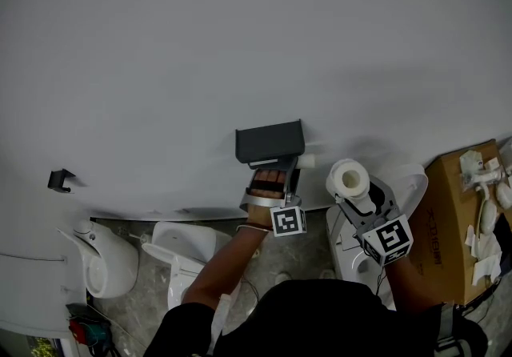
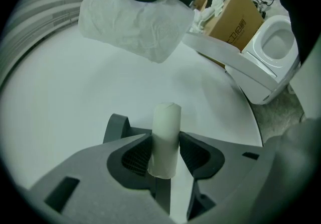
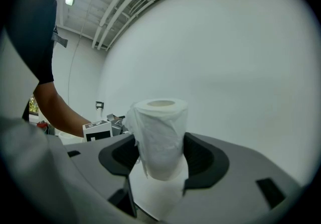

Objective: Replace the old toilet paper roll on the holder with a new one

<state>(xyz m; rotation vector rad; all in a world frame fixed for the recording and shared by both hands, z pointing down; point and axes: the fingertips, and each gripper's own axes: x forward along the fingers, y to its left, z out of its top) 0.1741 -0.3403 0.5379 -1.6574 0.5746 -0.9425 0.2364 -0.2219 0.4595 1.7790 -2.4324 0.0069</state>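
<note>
The old roll (image 2: 165, 140), worn down to a thin tube, is clamped between the narrow jaws of the left gripper (image 1: 288, 170) just under the right end of the dark holder (image 1: 270, 142) on the wall. Whether it is fully free of the holder cannot be told. The new roll (image 1: 350, 178) is held across its soft sides by the right gripper (image 1: 358, 194), jaws set wide, just beside the holder's right end.

The tube could be crushed or flicked out if squeezed harder. The new roll's loose outer sheet could be snagged on the holder's edge, or the roll knocked by the left gripper and dropped toward the toilet (image 2: 273, 52).
</note>
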